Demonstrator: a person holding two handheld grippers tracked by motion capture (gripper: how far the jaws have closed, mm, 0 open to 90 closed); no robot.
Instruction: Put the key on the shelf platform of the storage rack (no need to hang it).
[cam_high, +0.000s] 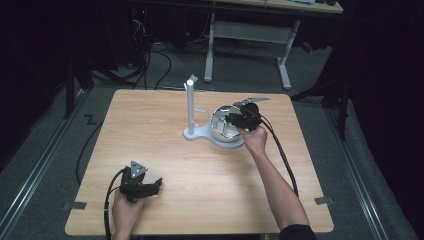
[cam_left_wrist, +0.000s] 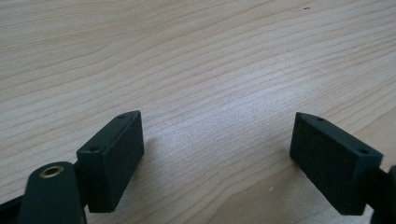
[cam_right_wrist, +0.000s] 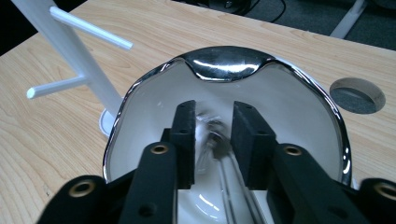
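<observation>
Bench of pale wood grain carries a white stand near its middle and a shiny metal bowl just to the right of the stand's base, touching or overlapping that base as seen from the high view. The stand is an upright post with short pegs sticking out sideways; in the right gripper view two of these pegs show at the upper left, beside the bowl's rim.

The right gripper reaches into the bowl from the person's right hand, tilted down over the near rim. In the right gripper view its jaws stand close together inside the bowl, with a narrow gap between them; something thin and shiny, perhaps a piece of cutlery, lies in that gap, but it is too blurred by reflections to tell whether the jaws are clamped on it.

The left gripper rests low at the near left part of the bench, held in the left hand, well apart from the stand and bowl. In the left gripper view its jaws are wide apart over bare wood, with nothing between them.

A round cable hole is cut in the bench beyond the bowl.
</observation>
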